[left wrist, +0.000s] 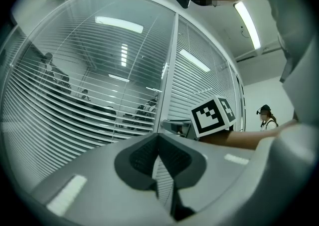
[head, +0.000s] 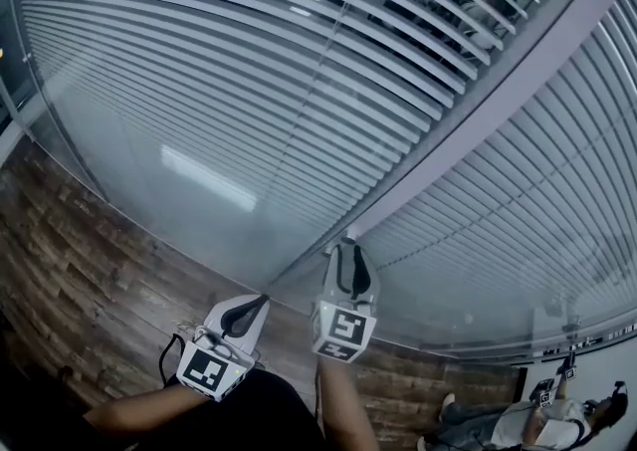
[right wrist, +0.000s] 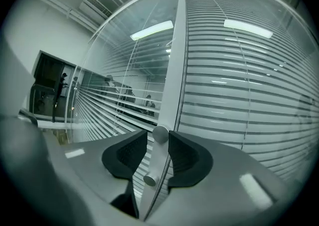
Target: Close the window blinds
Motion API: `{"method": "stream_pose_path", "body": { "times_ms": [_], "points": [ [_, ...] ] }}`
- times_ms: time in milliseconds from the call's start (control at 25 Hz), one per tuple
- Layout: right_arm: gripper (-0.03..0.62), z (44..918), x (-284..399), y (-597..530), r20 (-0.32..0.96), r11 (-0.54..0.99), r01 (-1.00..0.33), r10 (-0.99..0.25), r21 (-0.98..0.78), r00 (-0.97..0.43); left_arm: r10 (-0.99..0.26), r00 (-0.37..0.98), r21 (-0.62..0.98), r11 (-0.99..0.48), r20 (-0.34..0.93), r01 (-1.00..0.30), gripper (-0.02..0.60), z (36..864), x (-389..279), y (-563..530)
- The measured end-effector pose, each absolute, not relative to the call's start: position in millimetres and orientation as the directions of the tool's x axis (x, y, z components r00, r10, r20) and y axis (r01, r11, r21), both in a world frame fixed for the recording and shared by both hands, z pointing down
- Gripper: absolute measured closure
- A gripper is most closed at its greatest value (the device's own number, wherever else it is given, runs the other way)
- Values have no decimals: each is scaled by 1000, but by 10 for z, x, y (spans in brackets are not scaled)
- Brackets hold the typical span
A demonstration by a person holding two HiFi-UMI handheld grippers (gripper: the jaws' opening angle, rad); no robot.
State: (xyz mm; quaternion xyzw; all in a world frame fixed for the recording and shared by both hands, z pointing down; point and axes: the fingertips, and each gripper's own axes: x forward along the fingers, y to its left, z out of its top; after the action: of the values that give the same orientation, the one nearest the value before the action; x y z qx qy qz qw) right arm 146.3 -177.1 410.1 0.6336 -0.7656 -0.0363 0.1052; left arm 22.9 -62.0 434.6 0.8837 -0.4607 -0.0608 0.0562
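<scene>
At the foot of the glass partition [head: 189, 185], where the grey frame post [head: 478, 120] comes down to the wood-patterned floor [head: 80, 270], both hand-held grippers point at the glass. The window blinds [head: 299, 91] hang behind the glass, in two panes, one on each side of the post. In the left pane [head: 149, 31] the slats are tilted apart, leaving dark gaps through which people [left wrist: 149, 108] show in the gripper views. In the right pane [head: 542, 170] the slats lie flat and overlapping, and nothing shows through them. The right gripper [right wrist: 157, 135] is at the post and is the farther of the two. Its jaws stand apart, with a short grey cylindrical knob [right wrist: 153, 162] between the dark pads. The knob lies close against the right-hand pad, a narrow gap shows at the left-hand pad, and the knob is not clamped. The left gripper [left wrist: 159, 139] is just left of the right one and nearer. Its jaws meet at the tips, leaving only a narrow wedge of space behind them, and hold nothing. Its view shows the right gripper's marker cube [left wrist: 213, 115] to the right, just beside the post. At the near right corner of the head view, well apart from the grippers, is another person [head: 528, 419].
</scene>
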Motion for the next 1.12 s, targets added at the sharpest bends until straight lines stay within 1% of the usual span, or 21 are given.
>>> {"method": "stream_pose_path", "body": {
  "times_ms": [160, 400, 600, 680, 800, 840, 880, 1120],
  "points": [
    [461, 4099, 1509, -1748, 100, 173, -965, -983, 197, -156, -822, 567, 156, -567, -47, -809, 583, 4362, 249, -608],
    [457, 4104, 1459, -1756, 100, 135, -956, -989, 261, -113, -819, 572, 167, -569, -33, -805, 583, 4400, 194, -664],
    [450, 4066, 1418, -1565, 96, 106, -955, -992, 276, -83, -808, 588, 177, -584, -34, -792, 583, 4405, 120, -451],
    [447, 4067, 1427, -1616, 107, 114, -940, -991, 320, -84, -806, 590, 179, -586, -32, -790, 583, 4396, 154, -458],
    [450, 4120, 1467, -1849, 122, 123, -882, -990, 455, -75, -813, 581, 172, -578, -35, -798, 583, 4371, 202, -638],
    [464, 4152, 1487, -1921, 123, 123, -865, -990, 486, -71, -816, 577, 170, -573, -32, -802, 583, 4383, 205, -702],
    [464, 4182, 1501, -1973, 126, 124, -858, -990, 498, -70, -820, 572, 168, -568, -26, -806, 583, 4409, 199, -748],
    [467, 4160, 1440, -2002, 130, 132, -900, -988, 416, -85, -829, 559, 162, -555, -26, -816, 583, 4414, 78, -732]
  ]
}}
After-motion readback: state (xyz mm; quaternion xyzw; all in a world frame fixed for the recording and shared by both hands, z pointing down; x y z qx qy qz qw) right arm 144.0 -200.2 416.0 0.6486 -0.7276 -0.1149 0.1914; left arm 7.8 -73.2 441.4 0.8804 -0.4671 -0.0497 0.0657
